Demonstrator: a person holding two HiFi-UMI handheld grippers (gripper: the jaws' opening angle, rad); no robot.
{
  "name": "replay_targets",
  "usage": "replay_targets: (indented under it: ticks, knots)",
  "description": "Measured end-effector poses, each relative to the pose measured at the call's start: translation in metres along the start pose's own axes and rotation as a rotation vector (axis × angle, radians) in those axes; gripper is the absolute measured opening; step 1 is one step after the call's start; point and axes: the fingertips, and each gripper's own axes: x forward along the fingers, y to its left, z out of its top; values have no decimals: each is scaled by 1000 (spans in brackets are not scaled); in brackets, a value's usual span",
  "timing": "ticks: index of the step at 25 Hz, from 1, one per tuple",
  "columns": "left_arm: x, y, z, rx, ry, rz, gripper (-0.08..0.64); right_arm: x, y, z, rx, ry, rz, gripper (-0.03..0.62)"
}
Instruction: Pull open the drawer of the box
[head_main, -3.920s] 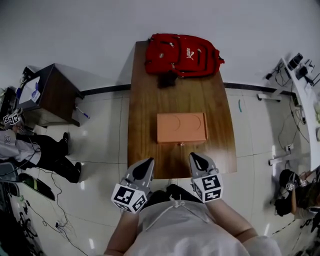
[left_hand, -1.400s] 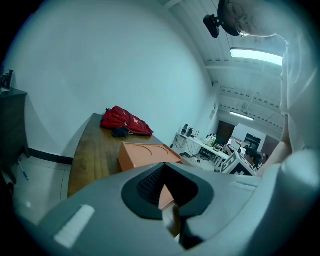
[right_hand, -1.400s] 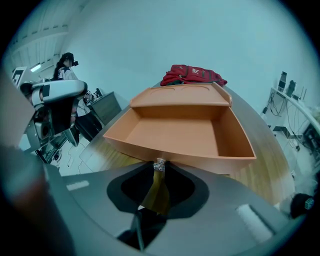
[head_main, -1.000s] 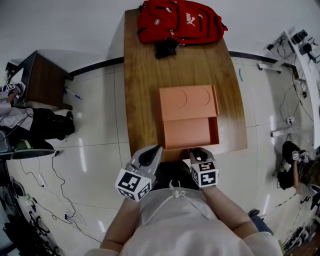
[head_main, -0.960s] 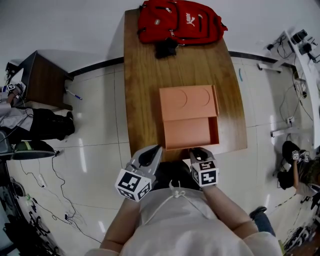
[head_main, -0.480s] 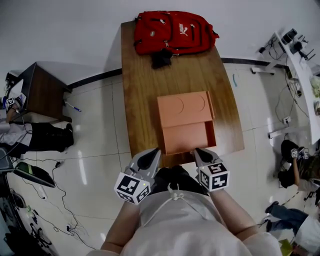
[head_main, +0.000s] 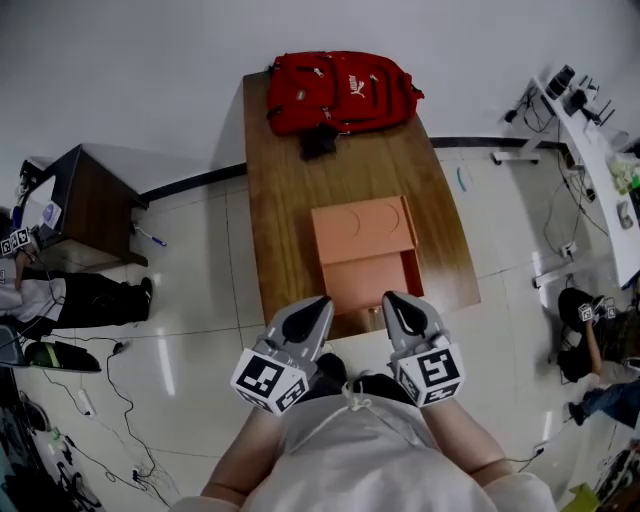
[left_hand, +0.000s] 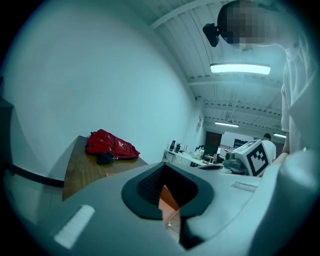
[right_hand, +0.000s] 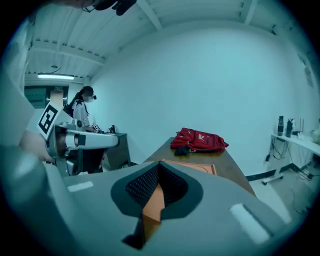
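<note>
On the brown table (head_main: 280, 200) lies the flat orange box (head_main: 362, 228). Its drawer (head_main: 366, 283) is pulled out toward me, with a small handle (head_main: 372, 313) hanging at its front. My right gripper (head_main: 393, 305) sits just off the drawer's front right corner, jaws together and holding nothing. My left gripper (head_main: 316, 308) hovers at the table's near edge, left of the drawer, also shut and empty. The orange drawer (left_hand: 167, 202) shows through the slit in the left gripper (left_hand: 169, 212) view. The right gripper (right_hand: 150, 210) view shows the orange box (right_hand: 192, 166) ahead.
A red backpack (head_main: 340, 88) lies at the table's far end, with a small black item (head_main: 318, 140) in front of it. A dark side desk (head_main: 90, 205) stands to the left, and a seated person's legs (head_main: 80, 300) are near it. Cables run over the white floor.
The drawer, closed in the earliest frame, now stands pulled out. Over the last second my right gripper has come off the drawer front and both grippers have drawn back slightly.
</note>
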Motion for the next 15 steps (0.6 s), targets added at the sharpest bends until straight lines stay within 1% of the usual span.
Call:
replay_targets:
  ticks: [4, 7, 11, 15]
  knots:
    - [-6, -28, 3, 32, -18, 25, 5, -35, 12, 6, -25, -74, 70, 6]
    - [-9, -59, -3, 44, -36, 42, 5, -66, 16, 3, -35, -111, 111, 6]
    - [-19, -113, -30, 37, -42, 75, 5, -119, 15, -22, -35, -111, 148, 6]
    - [-32, -171, -63, 10, -36, 110, 5, -177, 11, -46, -35, -98, 161, 6]
